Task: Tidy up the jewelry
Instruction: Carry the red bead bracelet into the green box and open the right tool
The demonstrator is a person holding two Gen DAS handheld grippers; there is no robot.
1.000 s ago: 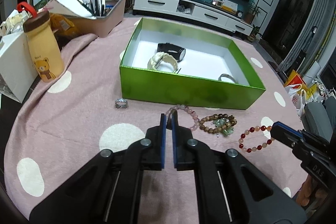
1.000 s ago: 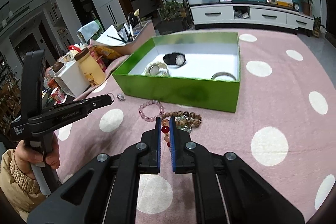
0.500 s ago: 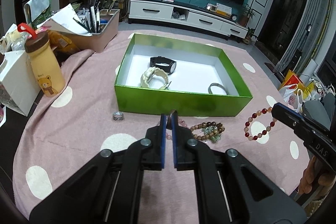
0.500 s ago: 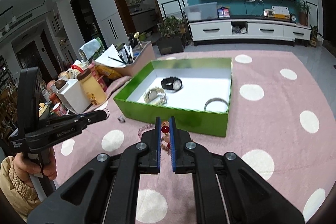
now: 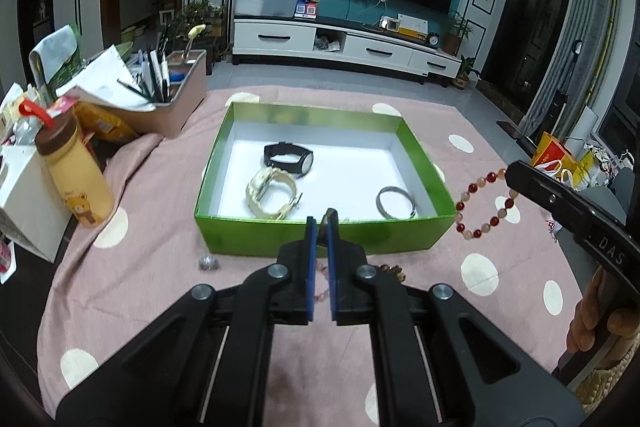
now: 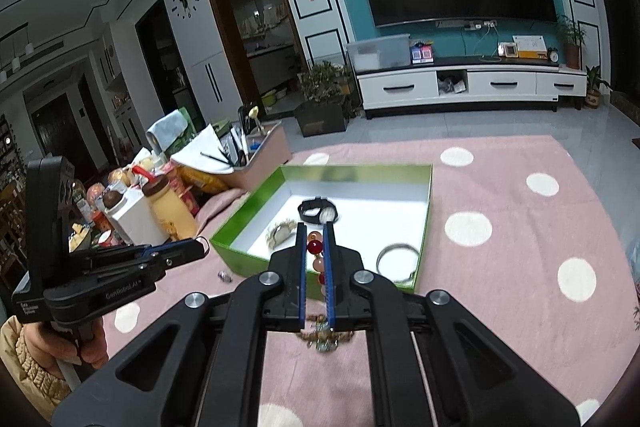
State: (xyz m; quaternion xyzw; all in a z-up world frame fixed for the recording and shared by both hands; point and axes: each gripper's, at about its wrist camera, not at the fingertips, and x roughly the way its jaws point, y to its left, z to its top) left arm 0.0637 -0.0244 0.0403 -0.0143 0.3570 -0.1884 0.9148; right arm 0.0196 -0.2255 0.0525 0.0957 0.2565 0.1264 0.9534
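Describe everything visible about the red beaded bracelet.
The red beaded bracelet is a loop of round beads, dark red alternating with pale peach, glossy like stone or glass. It hangs in the air, pinched at its top by the right tool, just off the right end of the green box. Nothing else touches it; the tool's fingers hide part of the loop.

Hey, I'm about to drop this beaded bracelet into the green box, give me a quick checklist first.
1. Right gripper shut on beaded bracelet: ok.
2. Bracelet hangs above the tablecloth: ok.
3. Bracelet over the green box: cannot tell; the left view shows it beside the right wall.
4. Bare floor between black watch, cream watch and bangle: ok.
5. Left gripper, holding a small ring, apart from the box: ok.
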